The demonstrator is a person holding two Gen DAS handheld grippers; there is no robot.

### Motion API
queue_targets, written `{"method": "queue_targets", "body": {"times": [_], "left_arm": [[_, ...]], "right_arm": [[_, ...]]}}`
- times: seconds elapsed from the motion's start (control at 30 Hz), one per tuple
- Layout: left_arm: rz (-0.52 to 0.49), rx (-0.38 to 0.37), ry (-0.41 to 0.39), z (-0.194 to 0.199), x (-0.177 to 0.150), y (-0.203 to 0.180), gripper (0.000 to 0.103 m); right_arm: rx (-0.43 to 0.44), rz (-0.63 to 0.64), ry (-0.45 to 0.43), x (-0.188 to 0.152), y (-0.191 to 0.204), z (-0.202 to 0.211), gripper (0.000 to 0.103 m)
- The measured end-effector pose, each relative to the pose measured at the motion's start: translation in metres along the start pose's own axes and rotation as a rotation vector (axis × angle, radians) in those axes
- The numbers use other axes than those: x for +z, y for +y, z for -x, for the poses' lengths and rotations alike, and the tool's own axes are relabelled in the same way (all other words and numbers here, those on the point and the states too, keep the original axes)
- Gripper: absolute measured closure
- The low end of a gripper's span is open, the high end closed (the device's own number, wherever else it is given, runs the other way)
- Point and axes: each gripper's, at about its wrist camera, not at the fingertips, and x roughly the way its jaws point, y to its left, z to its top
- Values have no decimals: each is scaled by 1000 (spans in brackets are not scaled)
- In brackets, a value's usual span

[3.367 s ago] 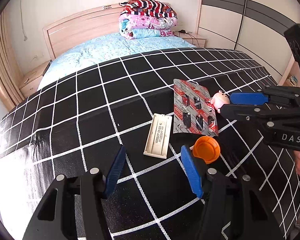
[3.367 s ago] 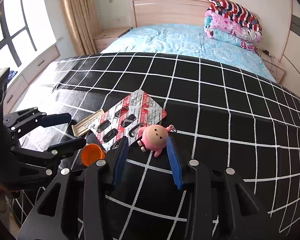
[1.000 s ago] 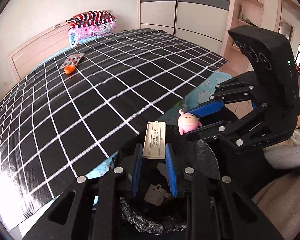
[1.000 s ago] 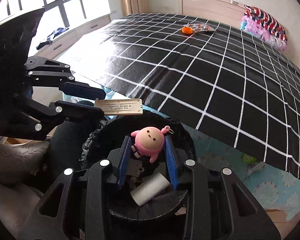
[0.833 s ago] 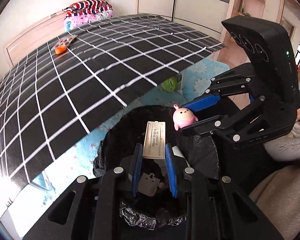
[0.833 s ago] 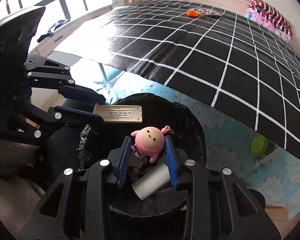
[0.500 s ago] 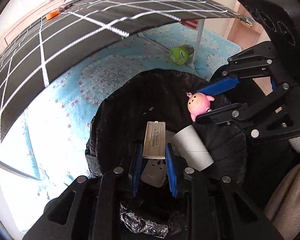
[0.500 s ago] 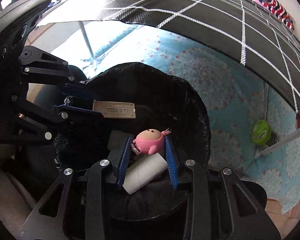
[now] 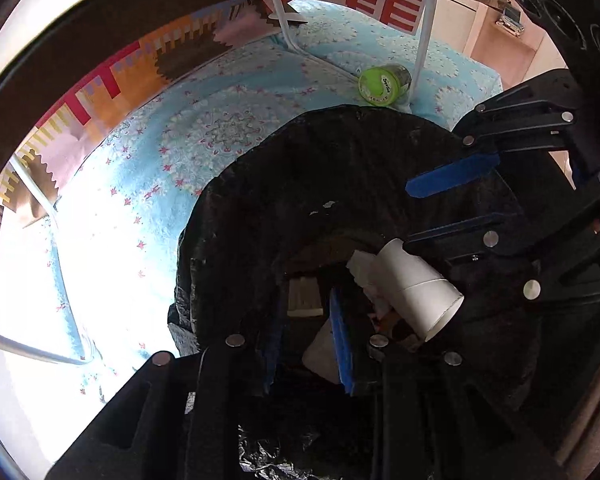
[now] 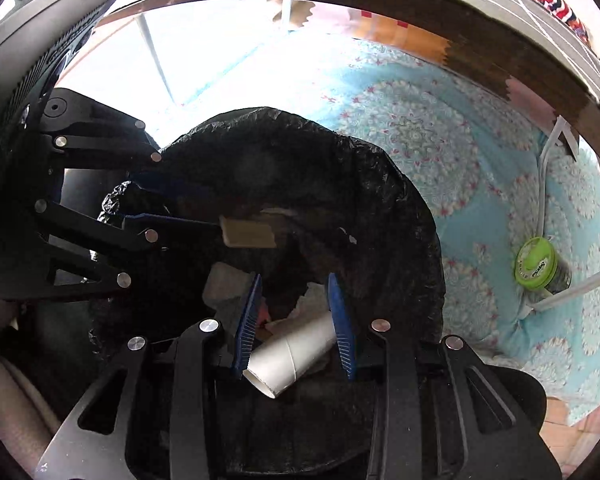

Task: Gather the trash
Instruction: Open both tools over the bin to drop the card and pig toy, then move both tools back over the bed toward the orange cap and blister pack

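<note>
A pale blue flowered cloth (image 10: 440, 140) covers the floor across the upper and right parts of both views. On it stands the bin, lined with a black bag (image 10: 300, 152), which fills the middle of each frame. Both tools hang over its mouth, tilted steeply down.

The left gripper (image 9: 306, 298), at lower centre of its own view, is clamped on a flat beige strip (image 9: 304, 305). Seen from the right wrist, the strip juts out over the bin's dark inside.

The right gripper (image 10: 294, 280) has its blue pads standing apart. The gap between them is in deep shadow, so I cannot tell whether they hold anything.

A white paper tube (image 10: 292, 356) lies among scraps in the bin, and a green-lidded jar (image 10: 538, 264) sits on the cloth at the right.

The risks, as I judge them:
- The two tools are near each other, so a careless move could knock them together.
- The strip could land across the tube, or cling to a pad on release.
- A finger could snag the loose bag.
</note>
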Motion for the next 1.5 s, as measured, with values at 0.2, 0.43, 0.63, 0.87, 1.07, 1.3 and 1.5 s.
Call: {"method": "queue_targets", "body": {"times": [0.2, 0.43, 0.63, 0.87, 1.07, 1.3, 1.5], "left_arm": [[25, 5, -5, 2, -3, 0, 54], [21, -6, -64, 32, -7, -6, 54], [-8, -22, -147, 73, -8, -14, 54], [-67, -32, -256, 126, -1, -29, 54], [-89, -34, -333, 155, 10, -33, 54], [-53, -19, -381, 174, 24, -14, 54], [-25, 8, -417, 184, 39, 9, 54]], "right_arm": [[-4, -32, -23, -1, -7, 8, 69], [-12, -39, -62, -4, -10, 25, 69], [-30, -48, -114, -5, -13, 51, 67], [-37, -43, -195, -4, -10, 89, 64], [-19, -22, -264, 6, -3, 120, 61], [-17, -2, -325, 22, -7, 141, 49], [-20, -13, -350, 37, -17, 146, 47]]}}
